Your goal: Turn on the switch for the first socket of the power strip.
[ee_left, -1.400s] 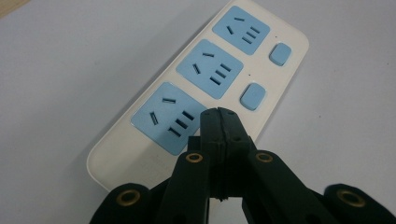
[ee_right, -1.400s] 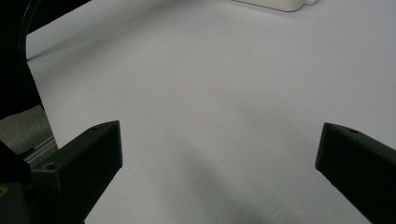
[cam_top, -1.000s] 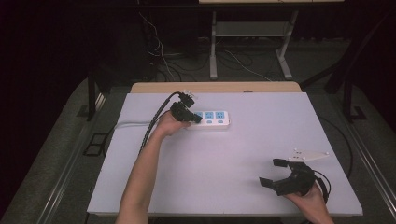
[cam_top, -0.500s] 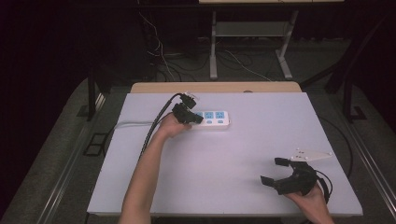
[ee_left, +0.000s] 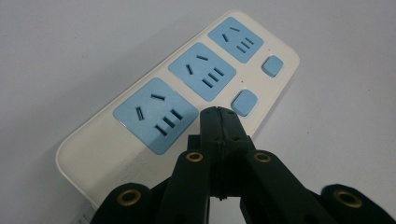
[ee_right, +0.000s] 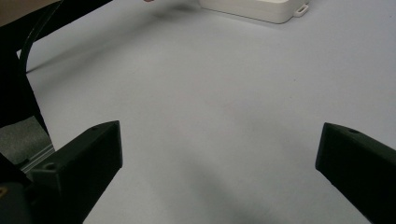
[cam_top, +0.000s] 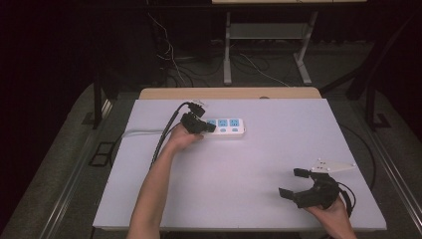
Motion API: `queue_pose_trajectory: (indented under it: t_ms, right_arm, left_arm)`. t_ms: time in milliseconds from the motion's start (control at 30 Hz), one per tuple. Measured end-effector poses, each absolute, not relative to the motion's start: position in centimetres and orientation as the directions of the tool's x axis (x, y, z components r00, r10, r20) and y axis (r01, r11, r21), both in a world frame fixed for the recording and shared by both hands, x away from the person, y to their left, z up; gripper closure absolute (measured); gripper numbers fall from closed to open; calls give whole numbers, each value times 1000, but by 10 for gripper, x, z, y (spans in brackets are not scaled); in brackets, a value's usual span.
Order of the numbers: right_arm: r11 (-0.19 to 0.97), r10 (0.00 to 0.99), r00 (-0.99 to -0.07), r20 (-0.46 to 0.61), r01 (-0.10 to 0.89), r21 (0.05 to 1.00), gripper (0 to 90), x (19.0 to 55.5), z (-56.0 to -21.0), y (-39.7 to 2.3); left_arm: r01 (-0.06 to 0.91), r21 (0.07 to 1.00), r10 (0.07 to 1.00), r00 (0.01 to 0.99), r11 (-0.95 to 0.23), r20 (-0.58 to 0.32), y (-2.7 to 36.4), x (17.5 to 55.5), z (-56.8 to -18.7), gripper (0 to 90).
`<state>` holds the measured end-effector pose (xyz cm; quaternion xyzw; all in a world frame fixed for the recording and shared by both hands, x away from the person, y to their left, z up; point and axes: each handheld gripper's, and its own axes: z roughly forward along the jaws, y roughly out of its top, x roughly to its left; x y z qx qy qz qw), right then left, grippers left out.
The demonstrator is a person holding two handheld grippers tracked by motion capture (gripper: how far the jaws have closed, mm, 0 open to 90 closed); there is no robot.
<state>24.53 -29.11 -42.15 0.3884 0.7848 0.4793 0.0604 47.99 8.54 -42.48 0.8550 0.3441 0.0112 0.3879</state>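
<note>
With the left claw [ee_left: 218, 122] closed and empty, poised at the square blue switch [ee_left: 244, 102] of the cream three-socket power strip [cam_top: 226, 127] far-left on the white surface [cam_top: 259, 169] — the right claw [cam_top: 300, 183] gapes idle near-right — an off-centre press could skid the unrestrained strip.

A white rectangular power strip with blue socket faces [cam_top: 226, 127] lies toward the far side of a pale matte table [cam_top: 249, 164]. The left gripper [cam_top: 208, 128] sits at the strip's left end. The right gripper [cam_top: 293, 182], jaws spread apart, hovers near the table's near right corner, well apart from the strip.
</note>
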Motion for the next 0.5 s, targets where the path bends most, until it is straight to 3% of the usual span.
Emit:
queue_pose_trajectory:
  t_ms: [500]
  right_arm:
    - [221, 674, -681, 288, 557, 800, 1, 246, -421, -295]
  left_arm:
    - [559, 670, 609, 768, -488, -197, 77, 478, -415, 898]
